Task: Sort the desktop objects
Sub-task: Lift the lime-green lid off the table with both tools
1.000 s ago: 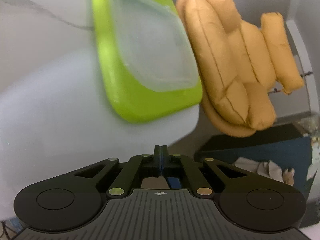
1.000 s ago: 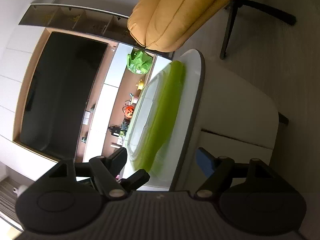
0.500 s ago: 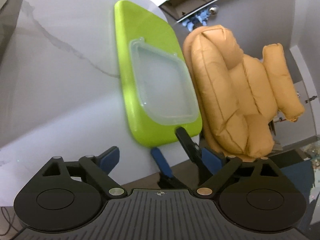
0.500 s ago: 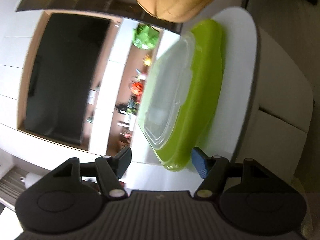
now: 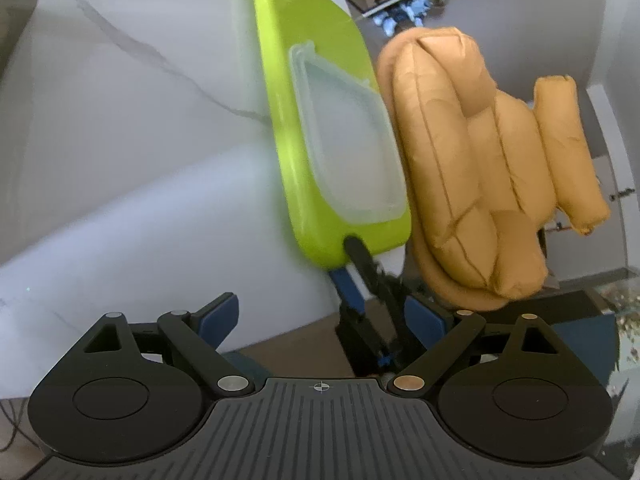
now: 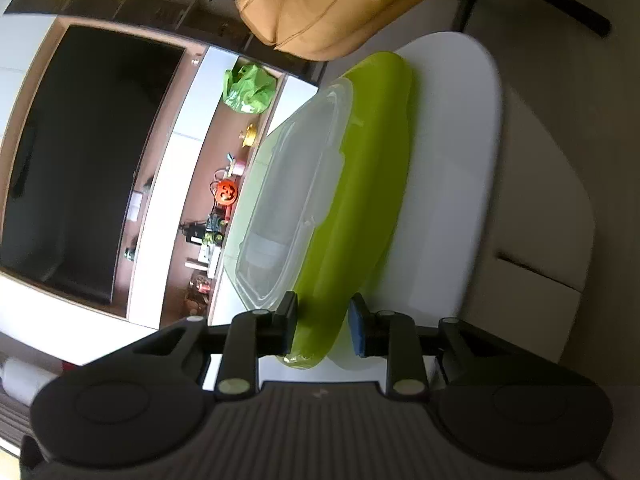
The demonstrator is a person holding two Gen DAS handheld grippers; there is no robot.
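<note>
We're early in the sort, judging by the layout: nothing on the white marble-veined tabletop [image 5: 132, 152] looks relocated yet, and the only desktop items we can see are two stacked things at its edge.

Right gripper [image 6: 322, 326]: fingers straddle the near end of the flat lime-green plastic tray [image 6: 360, 208], one above it and one below, edge-on. They look nearly closed on it, but we can't confirm the pads are touching, so we're calling the grip unconfirmed. The left wrist view shows the same thing from the other side: a black finger on the tray's top corner, a blue pad under it.

Left gripper [image 5: 320, 312]: fingers spread wide, holding nothing, hovering off the table edge and facing the tray.

Containers:
- The clear rectangular plastic lidded container [image 5: 348, 148] sits on top of the tray, towards the side near the tan padded leather chair [image 5: 480, 168]. Lid appears seated. Through the translucent wall we see no contents; looks empty, though haze makes that uncertain.
- The tray carries only that container.

Left to do, in our judgement: secure the tray grip, move tray plus container to wherever they belong. Destination isn't visible in either view. The container is loose on the tray, so tilting it on the lift could slide it off.
</note>
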